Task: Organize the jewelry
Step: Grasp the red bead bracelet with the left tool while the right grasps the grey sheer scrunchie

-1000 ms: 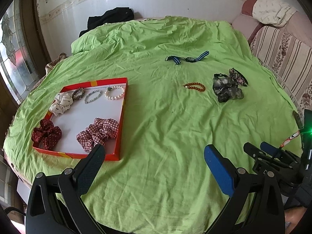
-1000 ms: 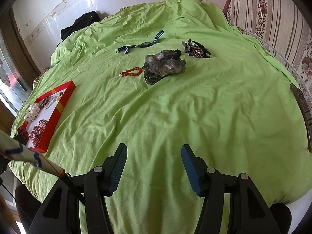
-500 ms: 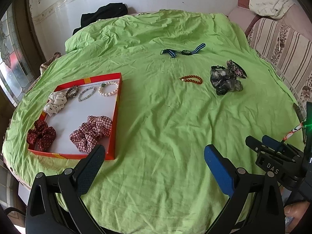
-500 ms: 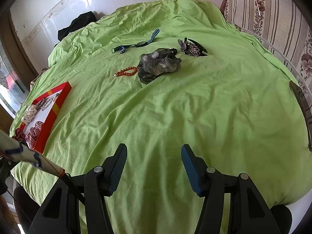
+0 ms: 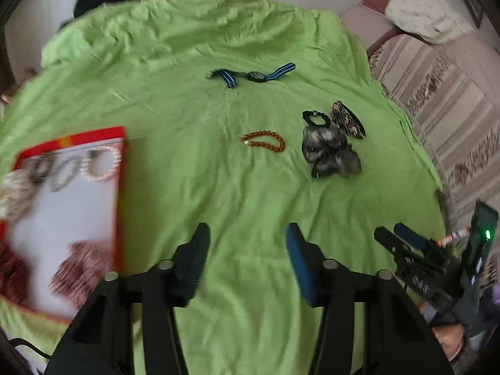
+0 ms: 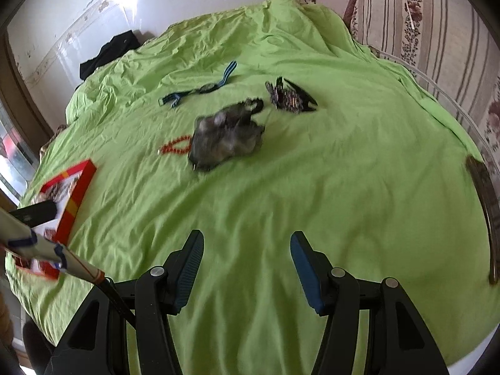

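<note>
- I'm holding the left gripper spread and empty; right gripper likewise.
- Orange beaded bracelet is lying straight ahead of the left, long axis crosswise.

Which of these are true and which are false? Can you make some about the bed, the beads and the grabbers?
1. The orange beads lie on the green sheet, outside the red tray. True.
2. The left gripper holds the grey scrunchie. False: it is open and empty, and the scrunchie lies on the sheet.
3. The pearl bracelet is in the tray. True.
4. The striped watch is in the tray. False: it lies on the sheet, far beyond the beads.
5. The right gripper is shut. False: its jaws stand wide apart, with nothing between them.
</note>
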The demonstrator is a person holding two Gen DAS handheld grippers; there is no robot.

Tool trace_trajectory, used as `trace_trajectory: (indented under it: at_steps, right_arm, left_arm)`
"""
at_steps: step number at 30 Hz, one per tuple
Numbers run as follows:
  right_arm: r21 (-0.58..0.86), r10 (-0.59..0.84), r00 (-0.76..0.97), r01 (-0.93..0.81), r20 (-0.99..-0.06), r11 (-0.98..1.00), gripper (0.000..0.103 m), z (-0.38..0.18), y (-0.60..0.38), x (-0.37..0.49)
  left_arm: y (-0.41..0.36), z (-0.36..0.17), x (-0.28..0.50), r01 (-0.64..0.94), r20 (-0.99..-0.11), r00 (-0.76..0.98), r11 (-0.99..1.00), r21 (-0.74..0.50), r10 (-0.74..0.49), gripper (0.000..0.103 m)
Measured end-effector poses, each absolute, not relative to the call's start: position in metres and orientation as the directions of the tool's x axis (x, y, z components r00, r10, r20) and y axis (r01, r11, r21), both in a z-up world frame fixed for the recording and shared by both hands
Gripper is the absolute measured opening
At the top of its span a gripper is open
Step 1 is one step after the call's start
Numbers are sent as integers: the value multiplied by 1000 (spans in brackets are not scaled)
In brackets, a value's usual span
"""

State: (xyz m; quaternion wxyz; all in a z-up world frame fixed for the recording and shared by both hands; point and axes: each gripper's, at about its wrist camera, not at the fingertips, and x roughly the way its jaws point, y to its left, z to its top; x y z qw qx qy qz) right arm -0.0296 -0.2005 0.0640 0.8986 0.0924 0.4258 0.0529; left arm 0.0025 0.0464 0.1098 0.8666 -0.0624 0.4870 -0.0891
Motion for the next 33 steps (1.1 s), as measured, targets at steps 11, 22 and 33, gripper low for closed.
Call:
trace_trajectory:
  at_steps: [11, 22, 33]
  right_arm:
    - [364, 290, 622, -9, -727, 932, 62, 63, -219, 60]
    - [415, 347, 585, -20, -733, 910, 62, 38, -208, 114]
    - [421, 353, 552, -5, -756, 907, 23, 26, -203, 121]
  left_arm:
    - [34, 46, 134, 26, -876, 435, 976, -218, -207, 48]
    - [13, 13, 190, 60, -873, 393, 955, -290, -289, 48]
    - [2, 18, 182, 93, -879, 398, 965, -245, -262, 7]
